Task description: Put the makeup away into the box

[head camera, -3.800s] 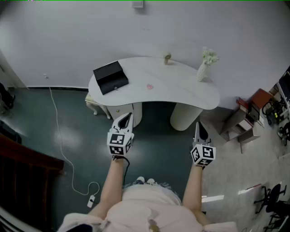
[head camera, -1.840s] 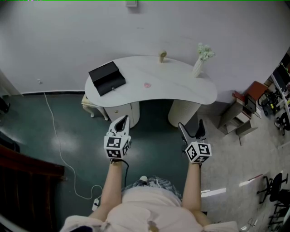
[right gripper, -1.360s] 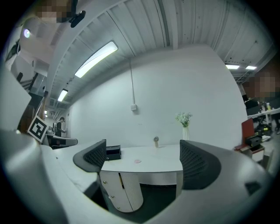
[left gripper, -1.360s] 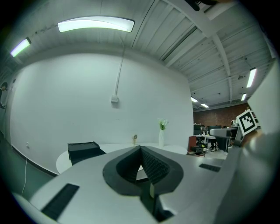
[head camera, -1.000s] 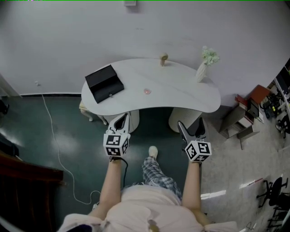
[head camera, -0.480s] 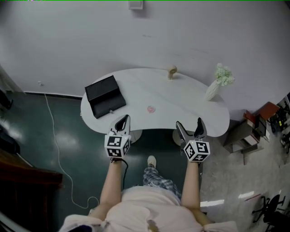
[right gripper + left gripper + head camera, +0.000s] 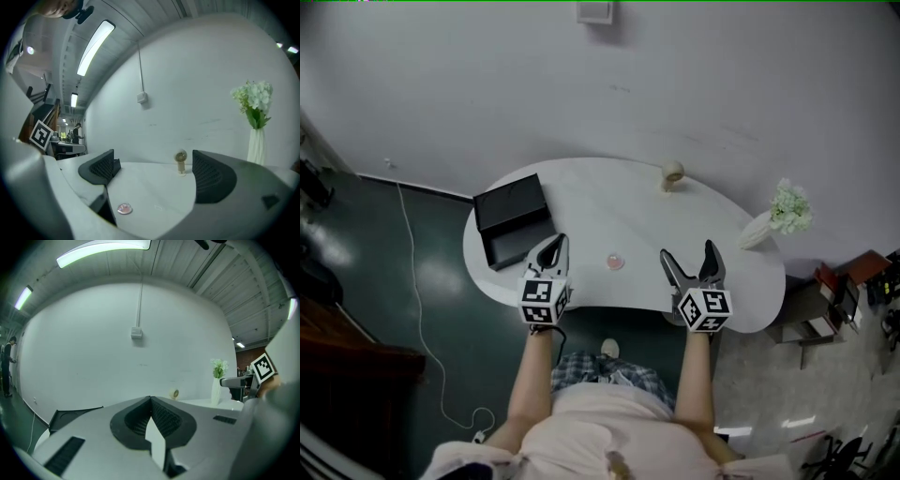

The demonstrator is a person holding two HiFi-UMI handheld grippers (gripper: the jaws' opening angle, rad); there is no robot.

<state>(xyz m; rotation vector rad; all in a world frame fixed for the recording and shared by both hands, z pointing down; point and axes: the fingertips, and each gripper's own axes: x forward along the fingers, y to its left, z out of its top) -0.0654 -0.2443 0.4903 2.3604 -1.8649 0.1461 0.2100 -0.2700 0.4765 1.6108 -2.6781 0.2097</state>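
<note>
White curved table (image 7: pixel 628 202) by a white wall, both grippers over its near edge.
L gripper (image 7: pixel 551 246): jaws shut tip to tip, nothing in them. R gripper (image 7: pixel 687 253): jaws wide apart, empty. Small pink makeup piece (image 7: pixel 615 262) lies on table btwn the two, well apart from open black box (image 7: pixel 511 220) at left end. Fan (image 7: pixel 672 173) at back, vase (image 7: pixel 757 230) at right.

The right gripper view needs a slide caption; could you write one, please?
Open right gripper faces a white table with a pink makeup piece, a small fan and a vase.
</note>
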